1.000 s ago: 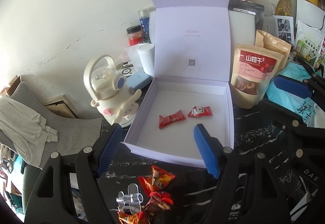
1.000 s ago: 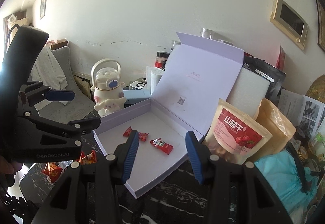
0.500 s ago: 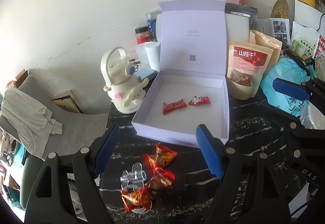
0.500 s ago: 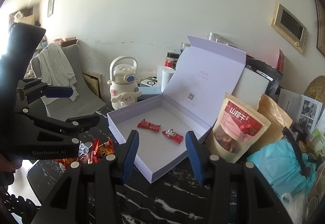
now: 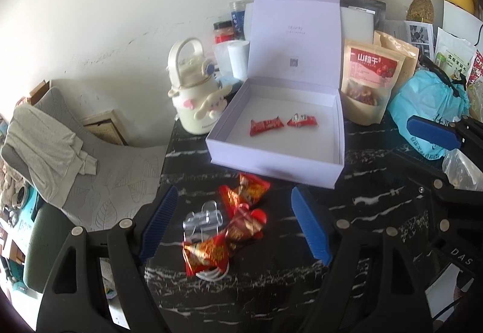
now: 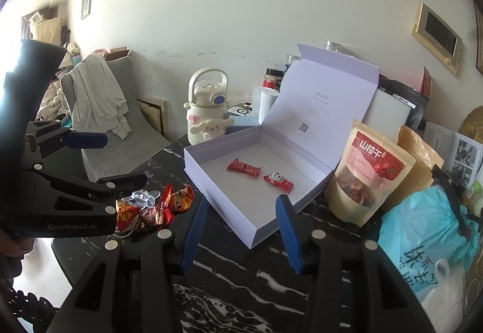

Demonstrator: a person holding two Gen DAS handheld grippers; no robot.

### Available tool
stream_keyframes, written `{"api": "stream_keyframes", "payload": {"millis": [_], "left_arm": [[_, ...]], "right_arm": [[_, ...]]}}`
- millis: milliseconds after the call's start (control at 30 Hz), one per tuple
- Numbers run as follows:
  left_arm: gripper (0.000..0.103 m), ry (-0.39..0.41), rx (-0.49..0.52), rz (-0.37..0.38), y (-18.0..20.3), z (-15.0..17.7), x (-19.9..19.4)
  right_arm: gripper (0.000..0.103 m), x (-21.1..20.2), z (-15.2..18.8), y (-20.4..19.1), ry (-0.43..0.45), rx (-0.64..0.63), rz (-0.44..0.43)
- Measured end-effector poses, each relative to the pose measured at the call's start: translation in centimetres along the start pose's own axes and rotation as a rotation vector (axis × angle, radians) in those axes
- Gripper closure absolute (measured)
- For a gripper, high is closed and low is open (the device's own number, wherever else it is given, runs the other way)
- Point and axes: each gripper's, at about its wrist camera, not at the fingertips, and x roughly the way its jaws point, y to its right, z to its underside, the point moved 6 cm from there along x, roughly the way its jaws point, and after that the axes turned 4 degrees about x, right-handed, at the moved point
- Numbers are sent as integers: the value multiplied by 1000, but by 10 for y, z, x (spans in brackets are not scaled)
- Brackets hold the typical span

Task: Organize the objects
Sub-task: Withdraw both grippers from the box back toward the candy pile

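Observation:
An open lilac gift box (image 5: 273, 165) (image 6: 217, 179) stands on the black marble table with its lid upright; two red candies (image 5: 267, 126) (image 6: 244, 167) lie inside. In front of the box sits a pile of red-and-gold wrapped snacks (image 5: 241, 218) (image 6: 169, 206) beside a clear plastic clip (image 5: 203, 219). My left gripper (image 5: 234, 225) is open above that pile, its blue pads either side of it, nothing held. My right gripper (image 6: 241, 233) is open near the box's front corner, empty. The left gripper (image 6: 90, 163) also shows at the left of the right wrist view.
A cream character kettle (image 5: 196, 103) stands left of the box. Snack pouches (image 5: 366, 85), jars and a blue plastic bag (image 5: 431, 109) crowd the back and right. A grey chair with a draped garment (image 5: 45, 148) lies past the table's left edge.
Both grippers have pulled back from the box toward the table's front. The snack pile has come fully between the left gripper's fingers. Both stay open.

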Motion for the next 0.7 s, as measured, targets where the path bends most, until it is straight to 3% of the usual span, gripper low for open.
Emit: {"api": "stream_keyframes", "payload": {"millis": [700], "left_arm": [[26,-123,-94,19,-31,65,29]], "right_arm": [[55,41,42,-46,-120,-12,-86]]}}
